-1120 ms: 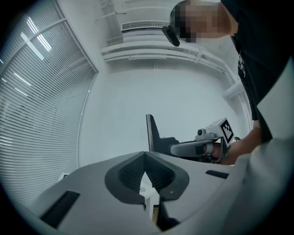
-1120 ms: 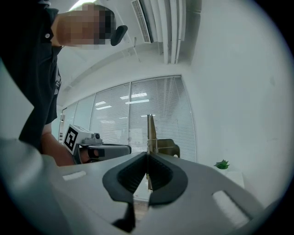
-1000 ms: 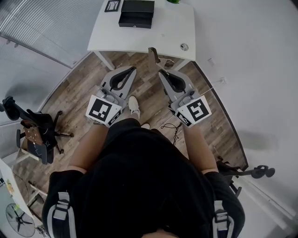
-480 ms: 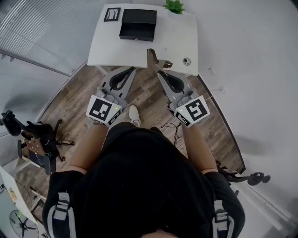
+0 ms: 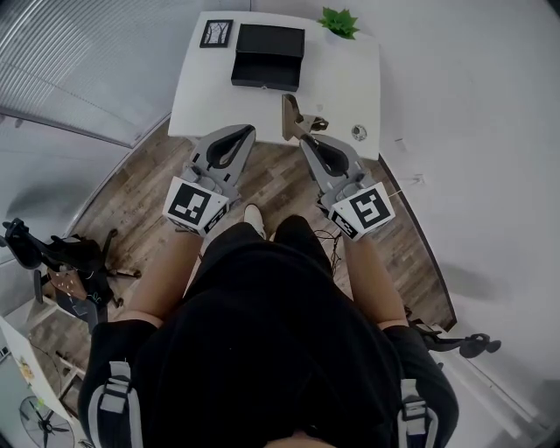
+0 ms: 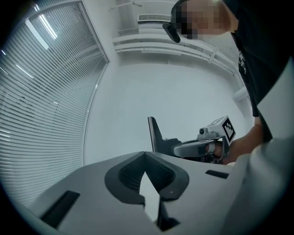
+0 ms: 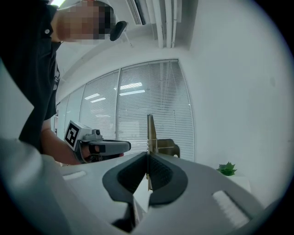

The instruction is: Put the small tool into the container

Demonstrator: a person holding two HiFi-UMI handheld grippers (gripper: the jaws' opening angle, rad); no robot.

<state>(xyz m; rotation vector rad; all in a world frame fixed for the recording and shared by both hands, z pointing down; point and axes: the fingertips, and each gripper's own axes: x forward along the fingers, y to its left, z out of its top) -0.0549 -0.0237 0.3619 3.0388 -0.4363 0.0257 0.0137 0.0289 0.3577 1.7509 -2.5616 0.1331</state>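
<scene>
My right tongs [image 5: 303, 140] grip the small tool [image 5: 291, 115], well short of the black container [image 5: 267, 54] on the tabletop [image 5: 346, 83]. My left tongs [image 5: 234, 133] are pinched together, empty. Placing remains.

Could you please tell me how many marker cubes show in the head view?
2. One cube sits on the left tool; the other cube sits on the right tool, which clamps a metal part.

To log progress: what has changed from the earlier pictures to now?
The person stepped toward the white table; the brass piece in the right tool now appears over its near edge. A plant came into view. Unchanged: right tool shut on it, left tool shut, empty; black container unmoved.
</scene>
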